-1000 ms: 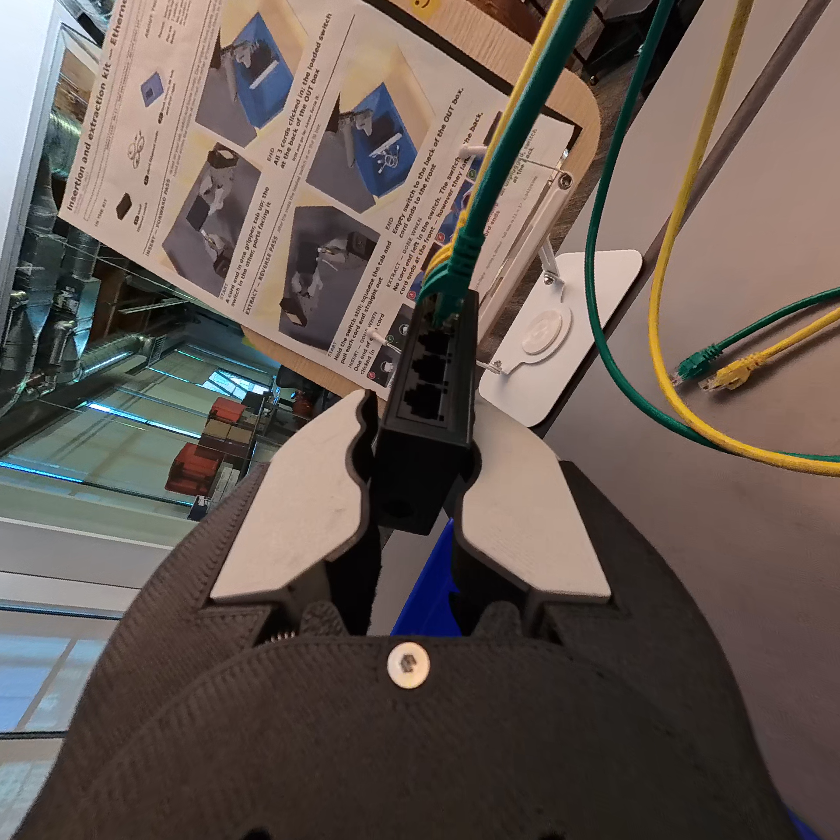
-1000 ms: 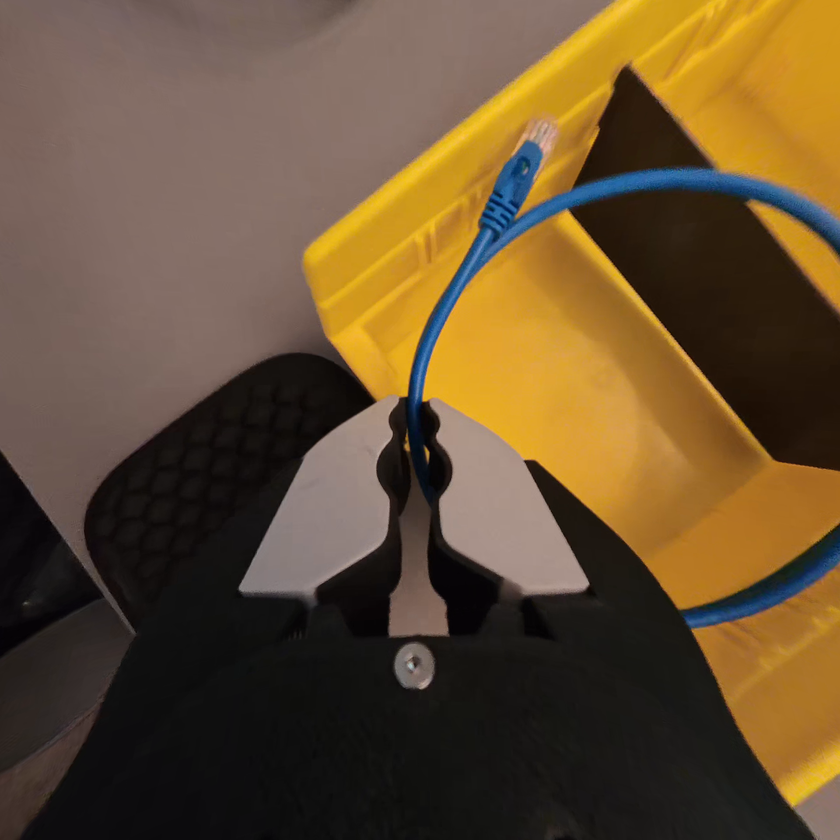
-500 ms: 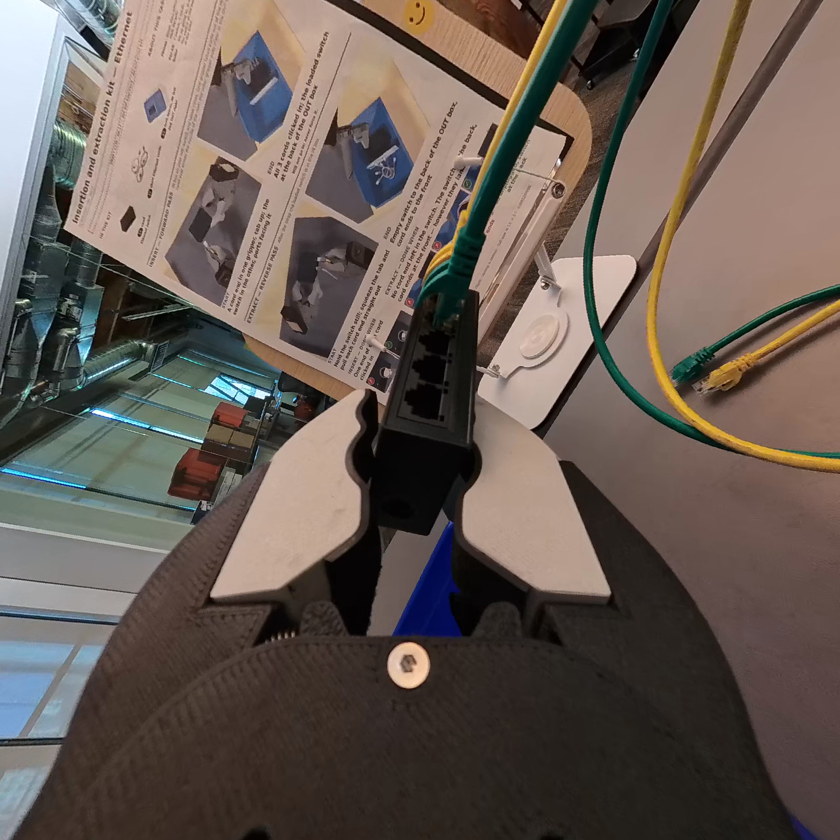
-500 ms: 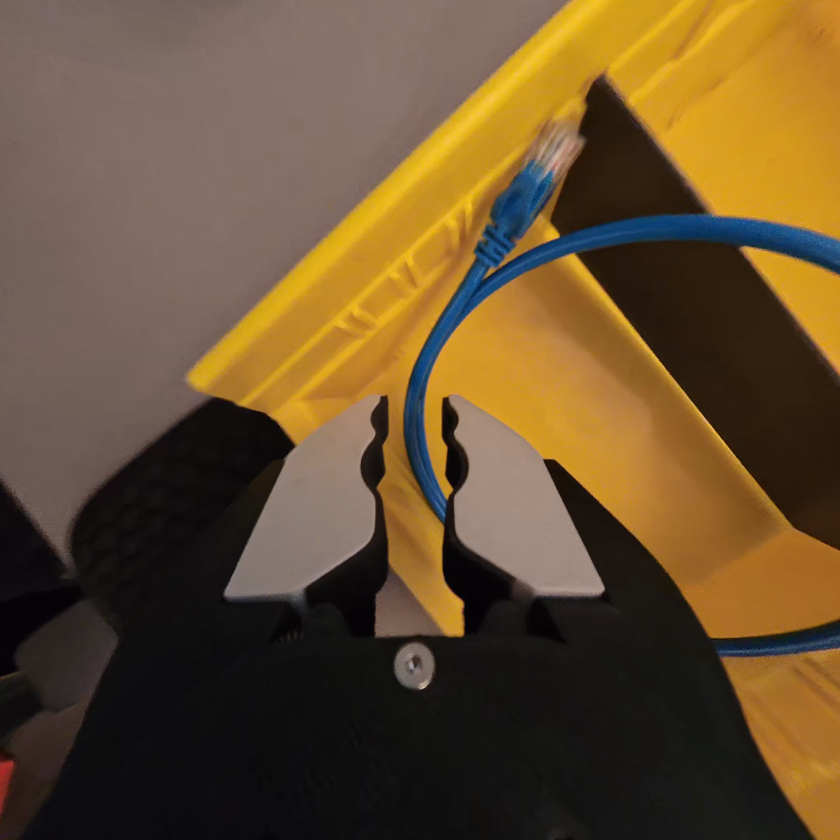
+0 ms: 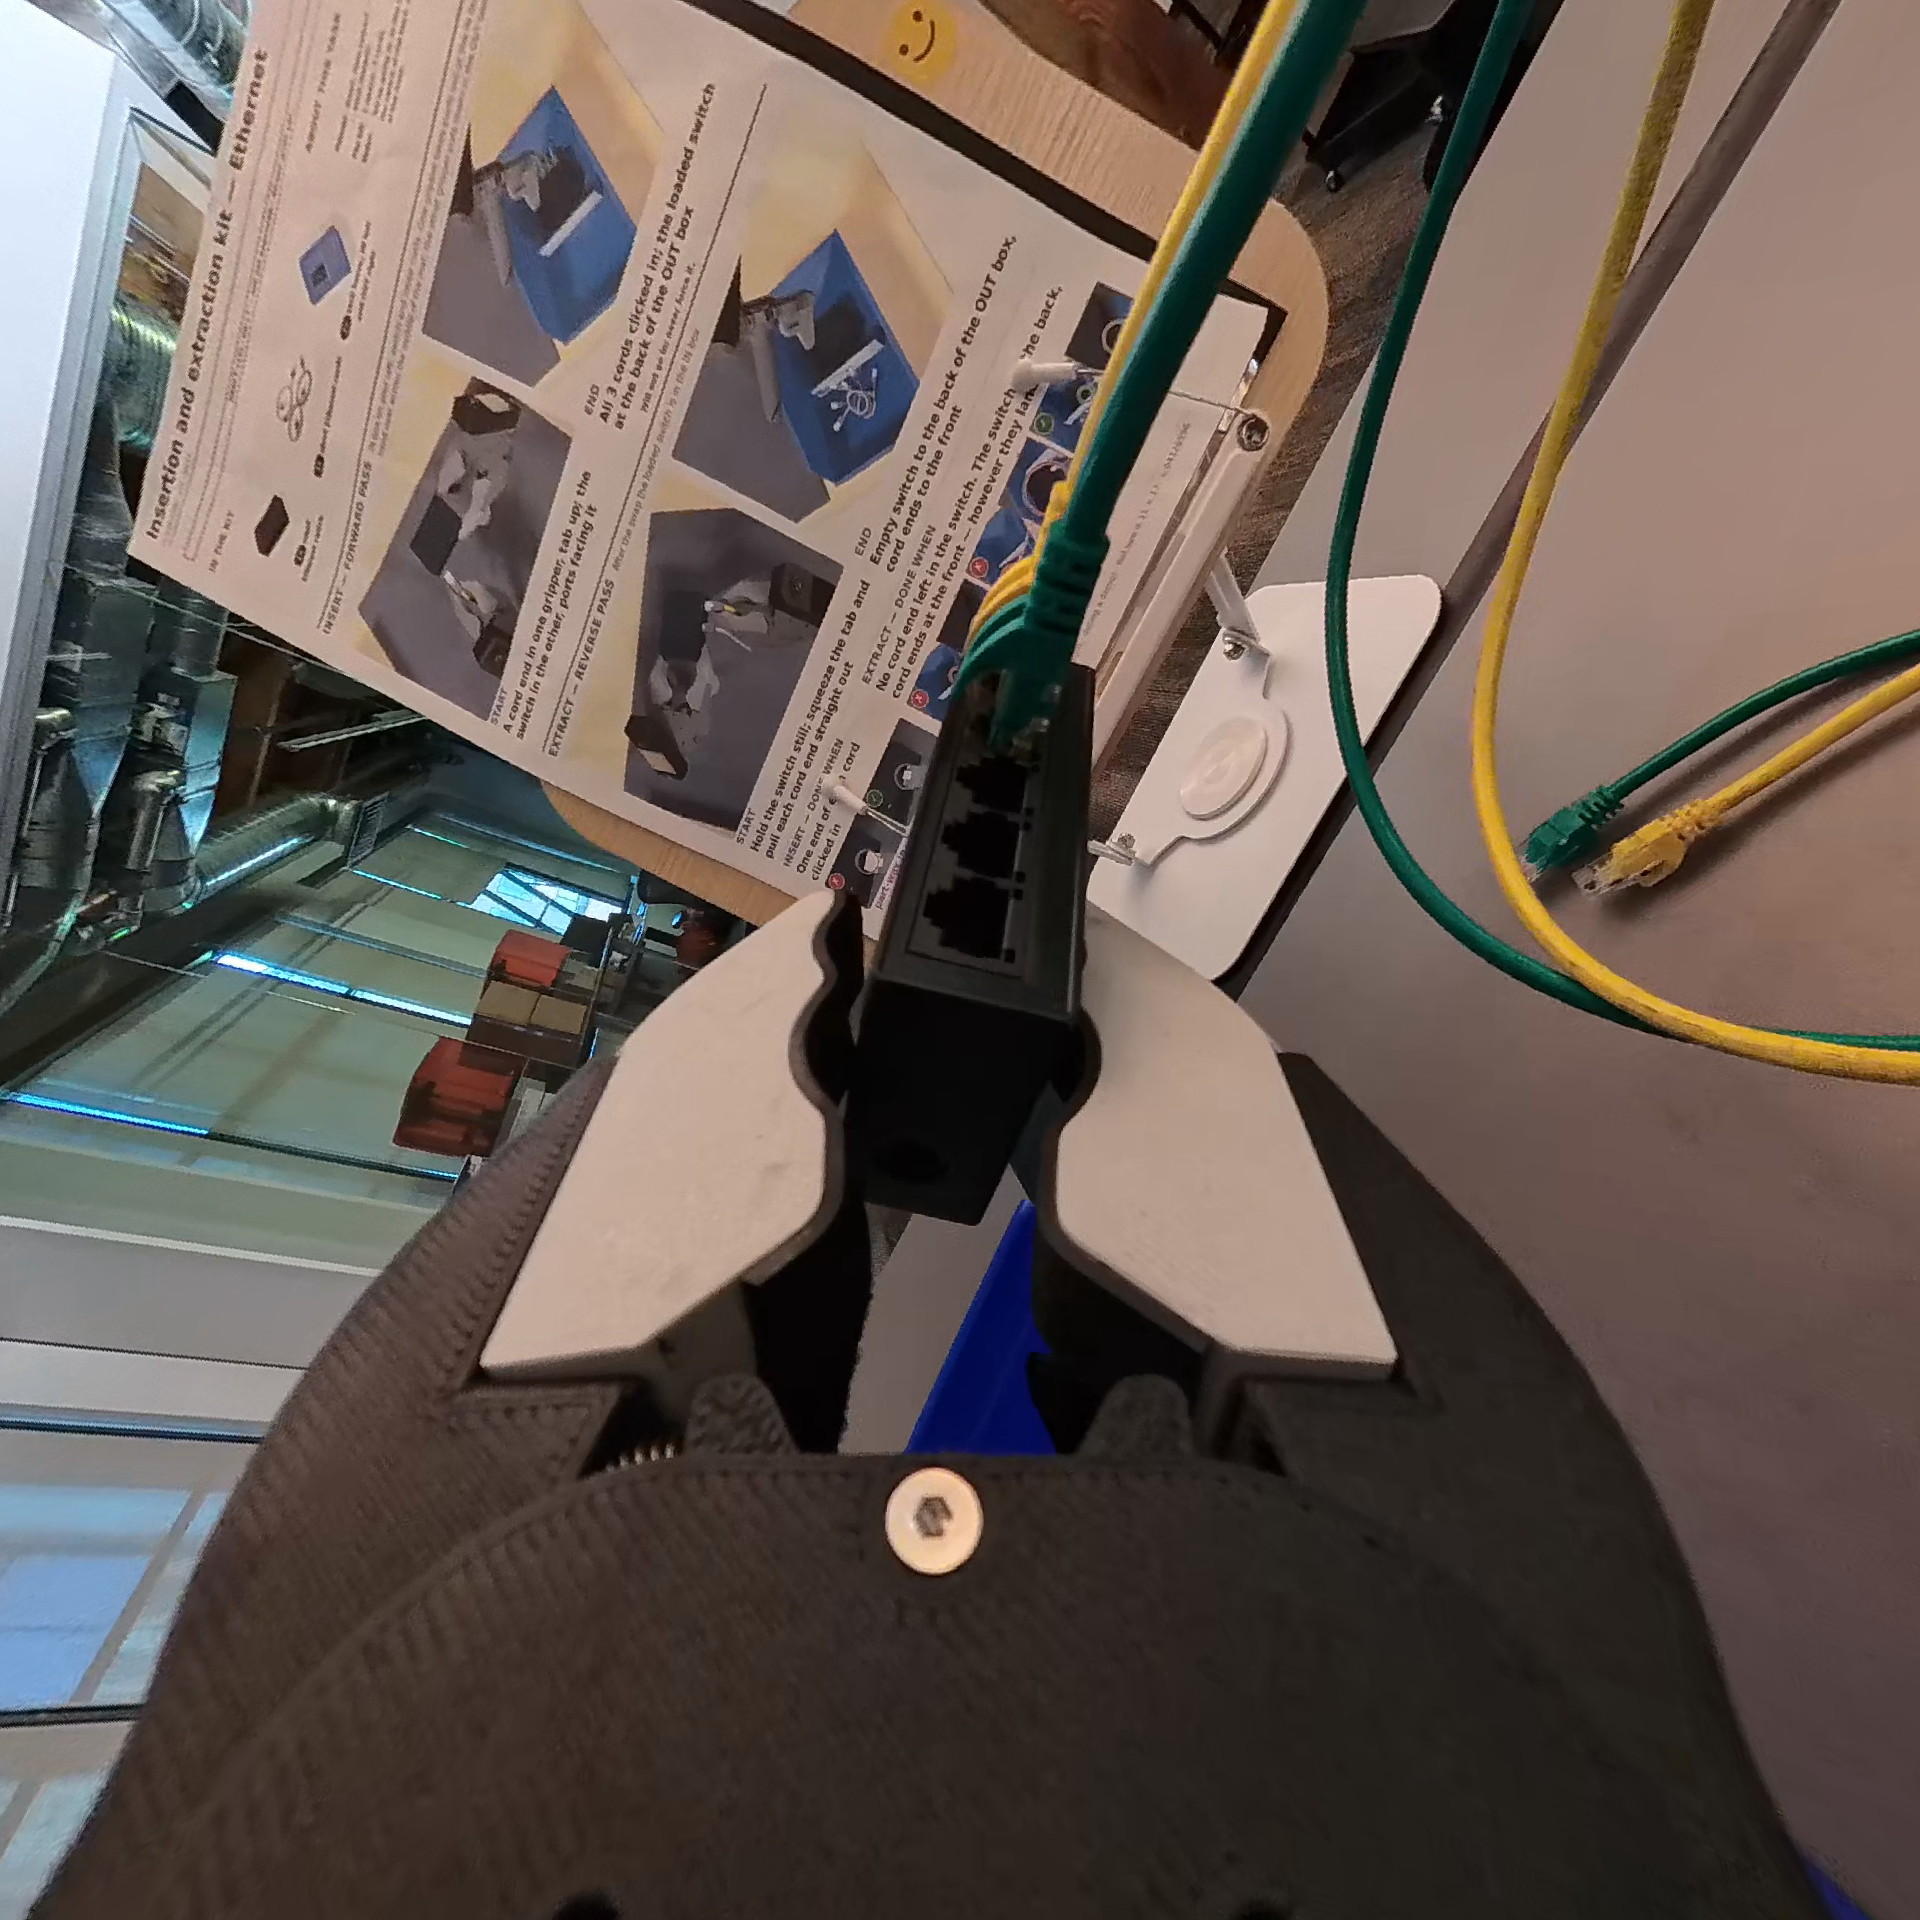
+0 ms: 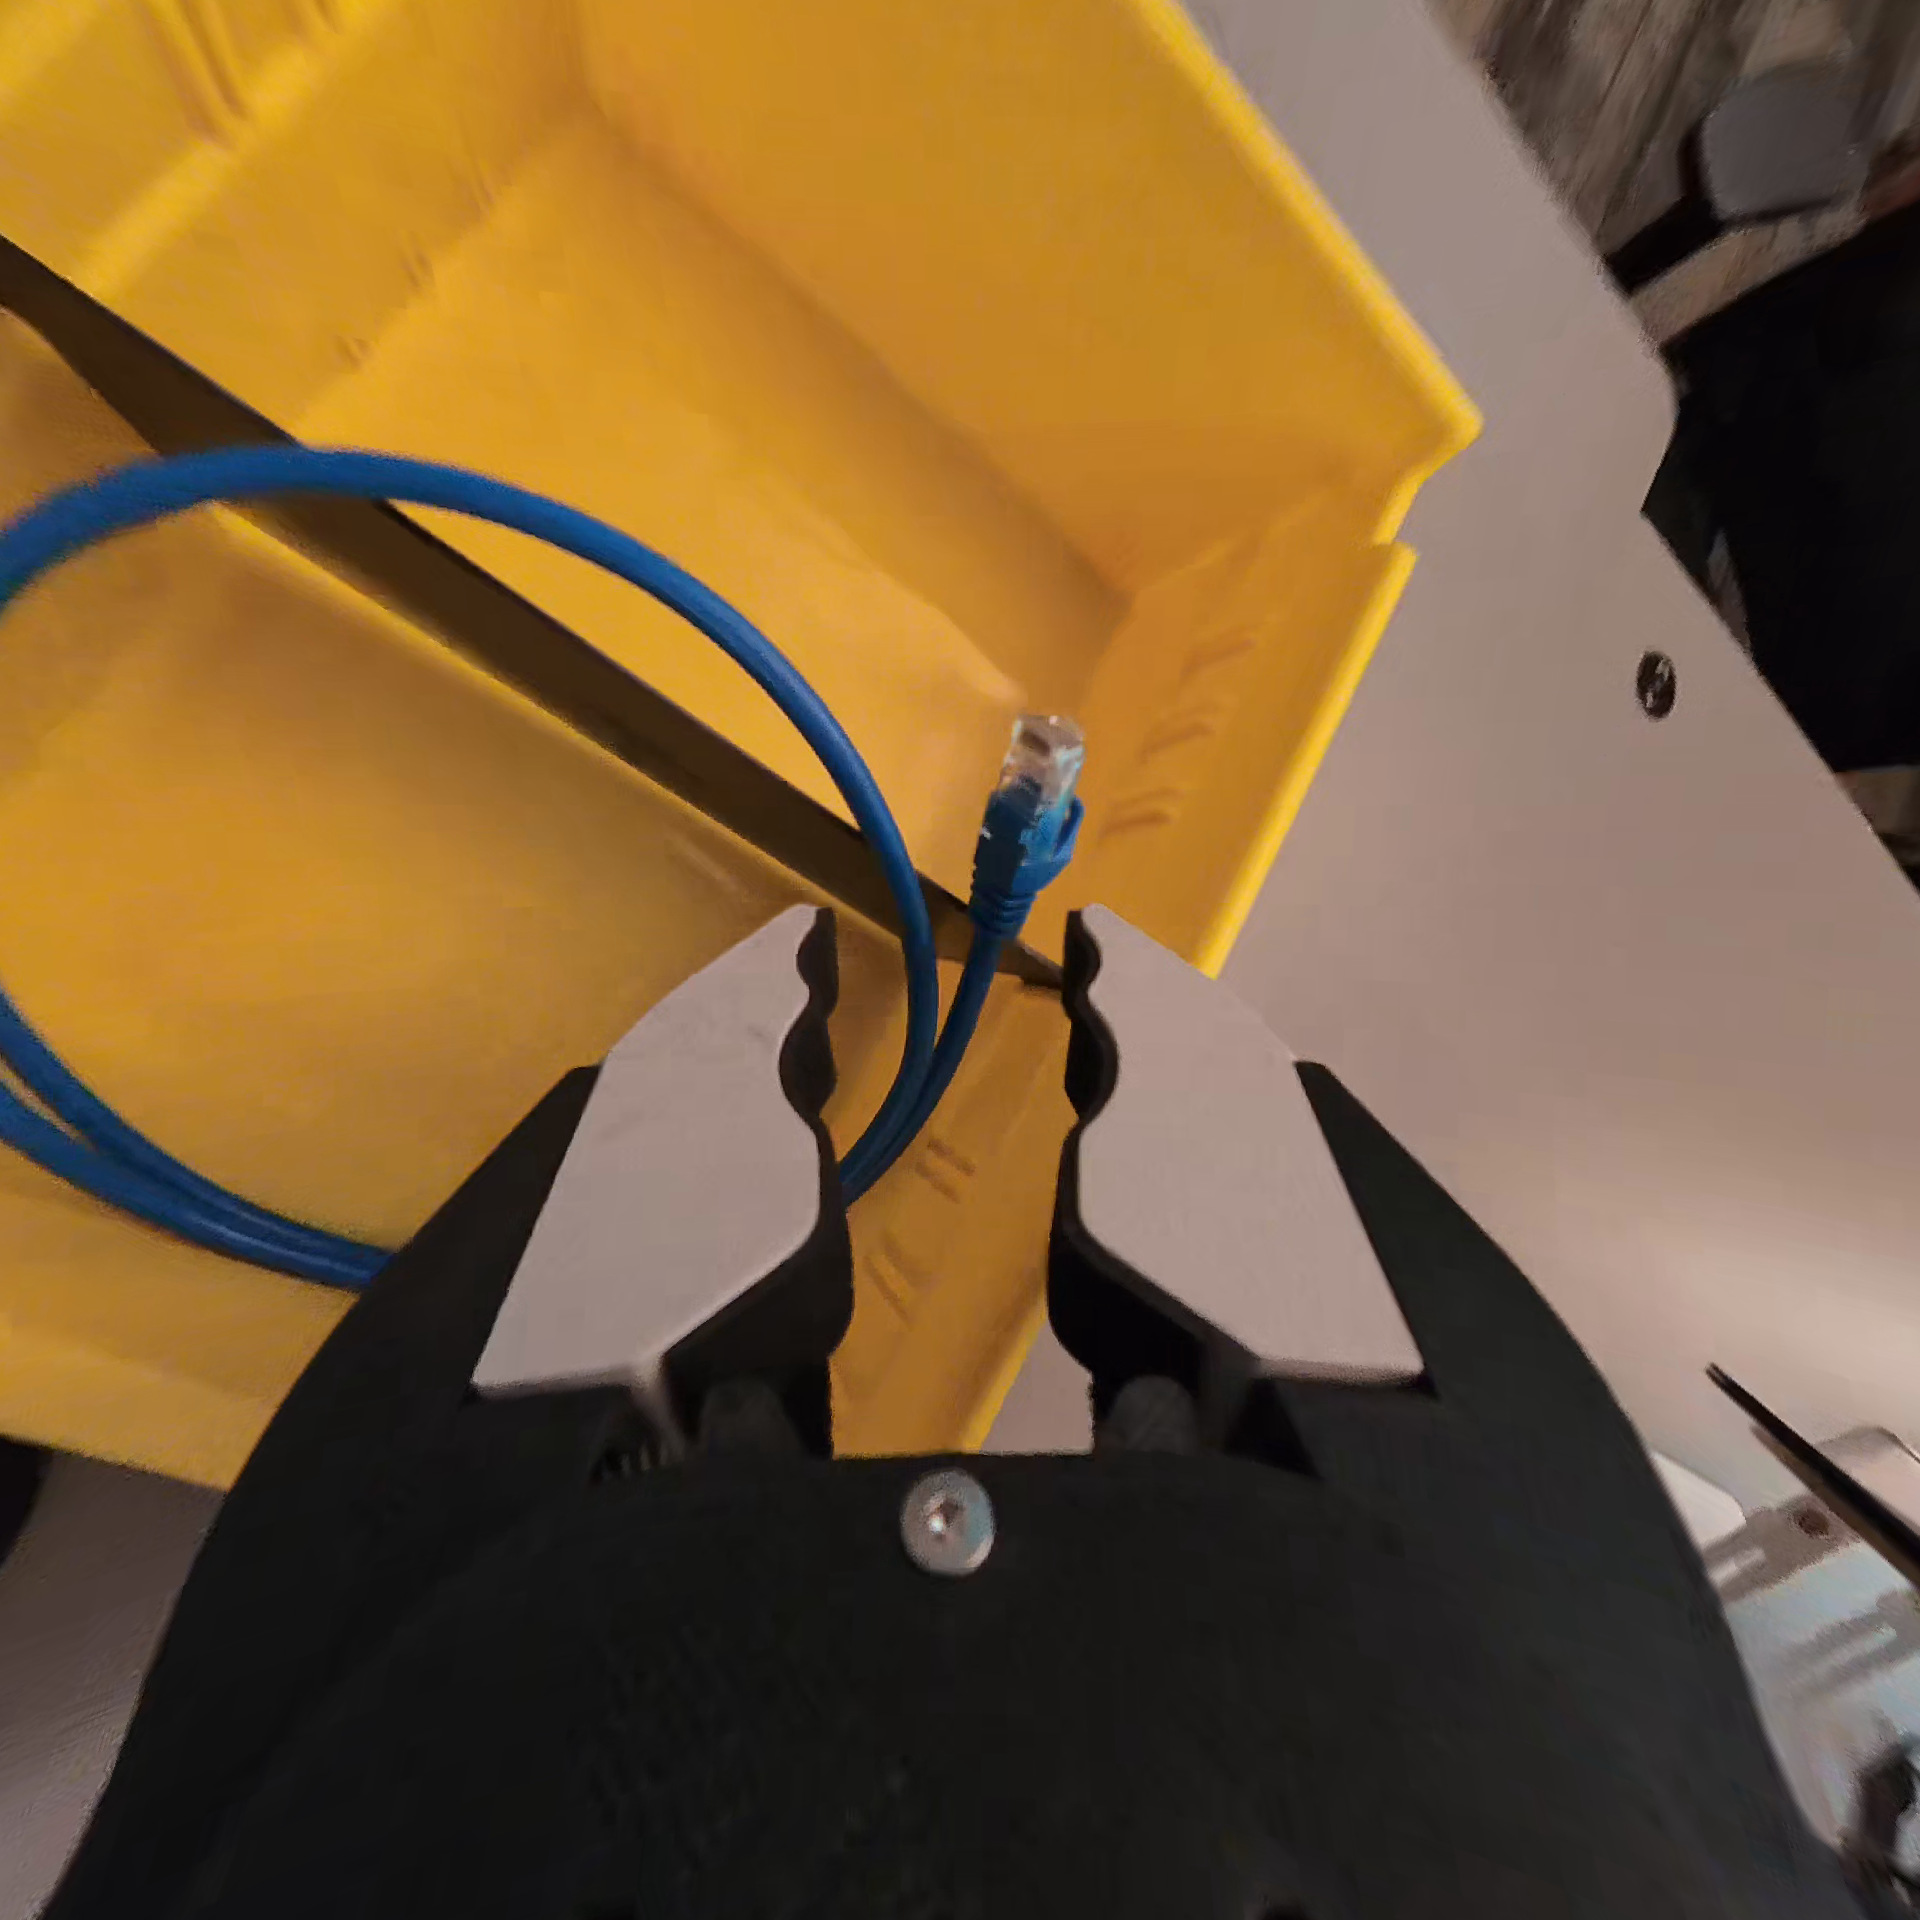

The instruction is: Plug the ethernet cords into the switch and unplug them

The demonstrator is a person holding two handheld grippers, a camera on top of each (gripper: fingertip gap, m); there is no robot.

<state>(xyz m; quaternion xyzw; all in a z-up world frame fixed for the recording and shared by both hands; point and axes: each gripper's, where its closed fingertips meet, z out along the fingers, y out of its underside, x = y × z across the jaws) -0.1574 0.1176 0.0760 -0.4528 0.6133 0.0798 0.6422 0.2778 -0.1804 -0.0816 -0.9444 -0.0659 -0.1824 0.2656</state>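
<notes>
In the left wrist view my left gripper is shut on a black ethernet switch, held off the table with its ports facing up. A green cord and a yellow cord are plugged into its far ports; the three nearer ports are empty. Their free ends, a green plug and a yellow plug, lie on the grey table. In the right wrist view my right gripper is open. A blue cord loops in a yellow bin, its plug just past the fingertips and its strand between the jaws.
A printed instruction sheet on a wooden board stands behind the switch, on a white stand base. A black divider crosses the yellow bin. A blue bin edge shows under the left gripper. The grey table lies right of the yellow bin.
My right gripper has let go of the blue cord and opened wide, and its view has swung across the yellow bin. My left gripper keeps holding the switch almost still.
</notes>
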